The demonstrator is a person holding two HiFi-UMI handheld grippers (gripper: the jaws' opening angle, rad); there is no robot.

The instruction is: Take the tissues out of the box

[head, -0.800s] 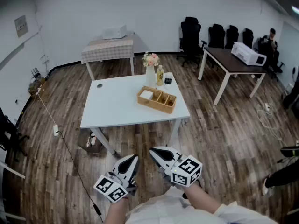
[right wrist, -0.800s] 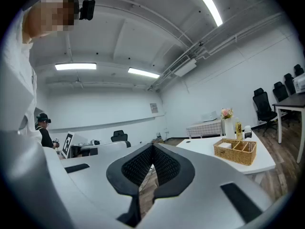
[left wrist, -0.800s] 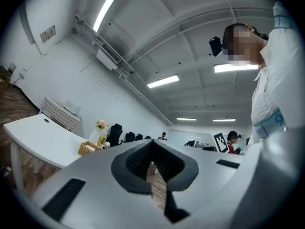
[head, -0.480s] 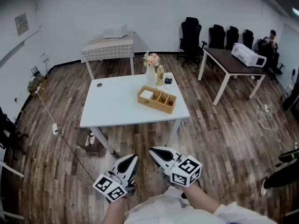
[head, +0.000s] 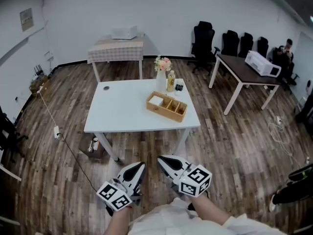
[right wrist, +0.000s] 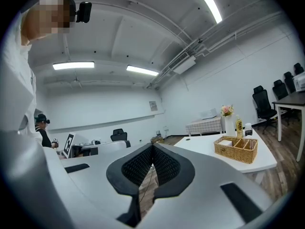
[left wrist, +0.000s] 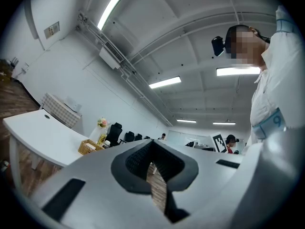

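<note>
Hanging well apart from the counter (head: 122, 114) with the box (head: 166, 106) on it, the left hand-held gripper (head: 139, 167) and right hand-held gripper (head: 165, 159) are both closed, holding nothing.

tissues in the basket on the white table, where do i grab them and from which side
Probably pinch the top of the white tissues from straight above. They sit in the end compartment of the basket, whose walls close off every side and leave only the top open.
</note>
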